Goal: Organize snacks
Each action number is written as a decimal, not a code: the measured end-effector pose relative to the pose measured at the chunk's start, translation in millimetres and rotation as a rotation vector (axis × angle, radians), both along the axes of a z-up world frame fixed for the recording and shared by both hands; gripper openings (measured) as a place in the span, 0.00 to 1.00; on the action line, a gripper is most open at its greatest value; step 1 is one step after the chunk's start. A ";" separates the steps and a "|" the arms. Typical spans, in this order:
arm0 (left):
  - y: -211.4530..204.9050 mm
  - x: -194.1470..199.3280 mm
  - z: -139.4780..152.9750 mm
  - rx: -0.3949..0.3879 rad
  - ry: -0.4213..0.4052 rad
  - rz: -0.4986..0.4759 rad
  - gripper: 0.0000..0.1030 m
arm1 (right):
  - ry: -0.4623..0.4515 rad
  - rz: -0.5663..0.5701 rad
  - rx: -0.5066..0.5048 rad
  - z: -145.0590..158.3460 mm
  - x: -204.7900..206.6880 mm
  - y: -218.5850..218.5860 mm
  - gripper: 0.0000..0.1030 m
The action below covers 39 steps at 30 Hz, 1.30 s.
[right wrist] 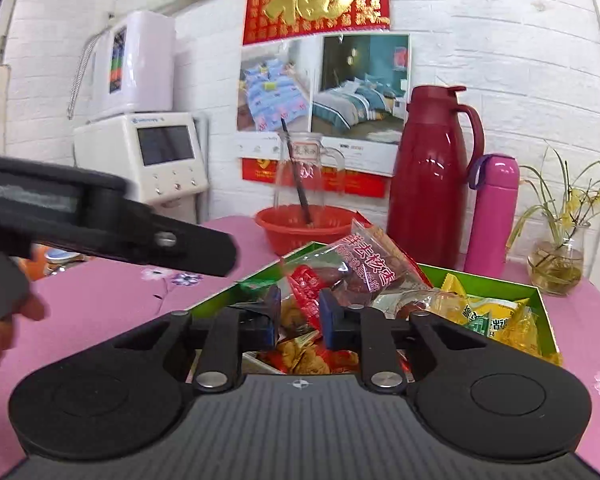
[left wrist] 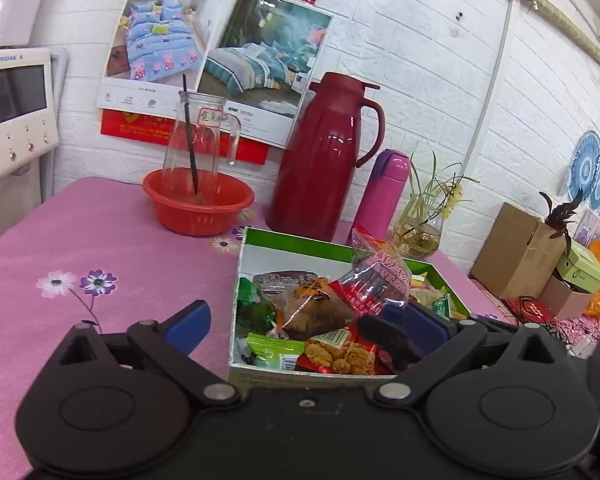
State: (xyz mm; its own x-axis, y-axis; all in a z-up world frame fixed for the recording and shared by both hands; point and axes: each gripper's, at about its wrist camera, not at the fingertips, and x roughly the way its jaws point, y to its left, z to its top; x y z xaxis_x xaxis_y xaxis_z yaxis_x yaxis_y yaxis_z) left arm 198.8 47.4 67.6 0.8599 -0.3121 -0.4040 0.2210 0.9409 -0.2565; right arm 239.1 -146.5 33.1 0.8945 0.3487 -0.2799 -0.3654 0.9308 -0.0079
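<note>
A green-rimmed cardboard box [left wrist: 332, 249] on the pink table holds several snack packets; it also shows in the right wrist view [right wrist: 540, 304]. My right gripper [right wrist: 299, 316] is shut on the lower edge of a clear red-printed snack bag [right wrist: 364, 268], which stands up over the box. The same bag [left wrist: 380, 276] shows in the left wrist view, with the right gripper's fingers [left wrist: 400, 324] at its base. My left gripper [left wrist: 300, 322] is open and empty, its left finger over the tablecloth and its right finger hidden behind the other gripper. A fried-snack packet [left wrist: 340, 356] lies in the box's front.
Behind the box stand a red basin [left wrist: 198, 206] with a glass jug [left wrist: 196, 144], a dark red thermos jug [left wrist: 324, 160], a pink flask [left wrist: 384, 192] and a glass vase with a plant [left wrist: 420, 232]. The left gripper's body [right wrist: 100, 220] crosses the right wrist view at left.
</note>
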 end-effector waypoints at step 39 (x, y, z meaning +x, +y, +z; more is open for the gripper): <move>-64.3 -113.9 -20.0 0.240 -0.006 0.063 1.00 | 0.096 -0.169 0.002 3.5 -136.4 -88.2 1.00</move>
